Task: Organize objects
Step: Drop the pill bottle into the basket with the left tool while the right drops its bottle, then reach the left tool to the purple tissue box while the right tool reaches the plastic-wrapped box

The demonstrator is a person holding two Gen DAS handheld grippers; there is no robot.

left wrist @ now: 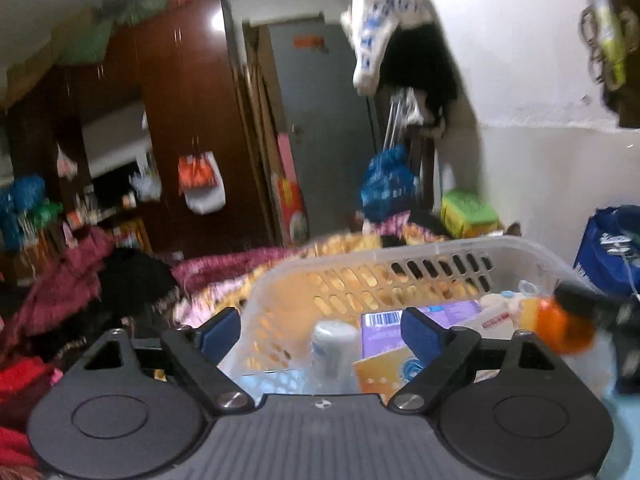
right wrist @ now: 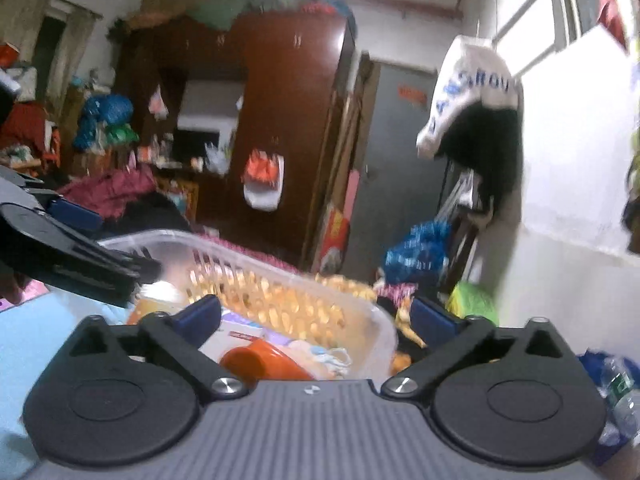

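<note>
A translucent white slotted basket [left wrist: 400, 250] stands just ahead in the left wrist view. It holds a white bottle [left wrist: 334, 344], a purple box [left wrist: 400, 320], an orange carton [left wrist: 384, 372] and an orange bottle with a black cap [left wrist: 560, 328]. My left gripper [left wrist: 320, 330] is open over the basket's near side; the white bottle shows between its blue pads, untouched. In the right wrist view my right gripper [right wrist: 316, 314] is wide open above the basket [right wrist: 280, 300]. An orange bottle [right wrist: 260, 360] lies in the basket below its fingers, apart from both pads. The left gripper [right wrist: 60, 248] reaches in from the left.
Yellow and pink blankets [left wrist: 240, 272] and piled clothes [left wrist: 60, 292] lie behind the basket. A brown wardrobe [right wrist: 288, 120], a grey door [left wrist: 320, 128] and hanging clothes [right wrist: 476, 112] fill the background. A blue bag [left wrist: 608, 252] stands right of the basket; clear bottles [right wrist: 616, 392] lie at lower right.
</note>
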